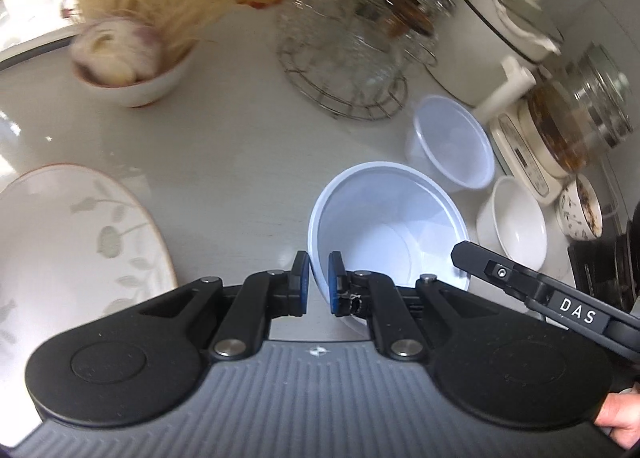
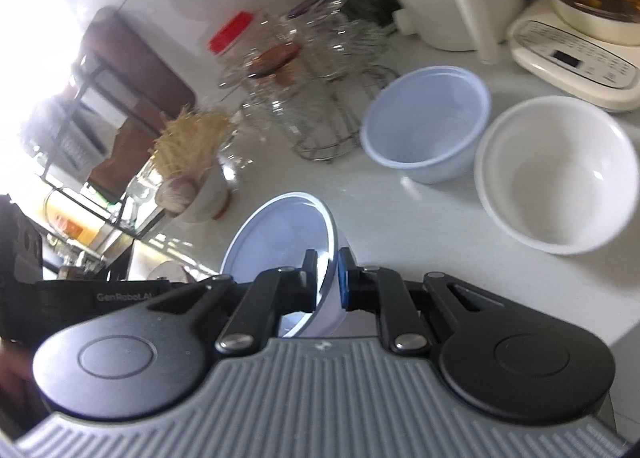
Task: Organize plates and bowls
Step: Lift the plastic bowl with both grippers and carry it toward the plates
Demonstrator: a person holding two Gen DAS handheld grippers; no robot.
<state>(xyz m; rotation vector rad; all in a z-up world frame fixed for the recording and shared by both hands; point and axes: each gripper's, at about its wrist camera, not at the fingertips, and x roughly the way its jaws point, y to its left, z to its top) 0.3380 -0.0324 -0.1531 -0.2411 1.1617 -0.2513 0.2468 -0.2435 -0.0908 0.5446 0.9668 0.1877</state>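
- While both tongs grip the same pale blue plastic bowl (image 1: 384, 225), it hangs clear of the table (image 1: 224, 137), tipped rather than level.
- Left tongs (image 1: 318, 284): closed on the bowl's near rim, 1 pad inside the wall, 1 outside.
- Right tongs (image 2: 329, 282): closed on the rim at another spot, pads likewise straddling the thin wall.
- Likely reason for 2 grips: a flimsy wall flexes under a single pinch; 2 holds steady it for carrying.
- Orientation: bowl is round, so no real long axis. In the left wrist view the mouth faces up and toward the camera; in the right wrist view it is seen nearly edge-on, mouth turned left.
- Second pale blue bowl (image 2: 426, 123) stands upright near the wire rack of glasses (image 2: 316, 97), with a white ceramic bowl (image 2: 556, 173) just beside it.
- My guess: the held bowl is bound for nesting in its twin.
- Leaf-patterned plate (image 1: 72, 242) lies flat at the left, well apart from the bowls.
- Small bowl holding garlic (image 1: 128, 65) sits farther back, not part of the sorting by the look of it.
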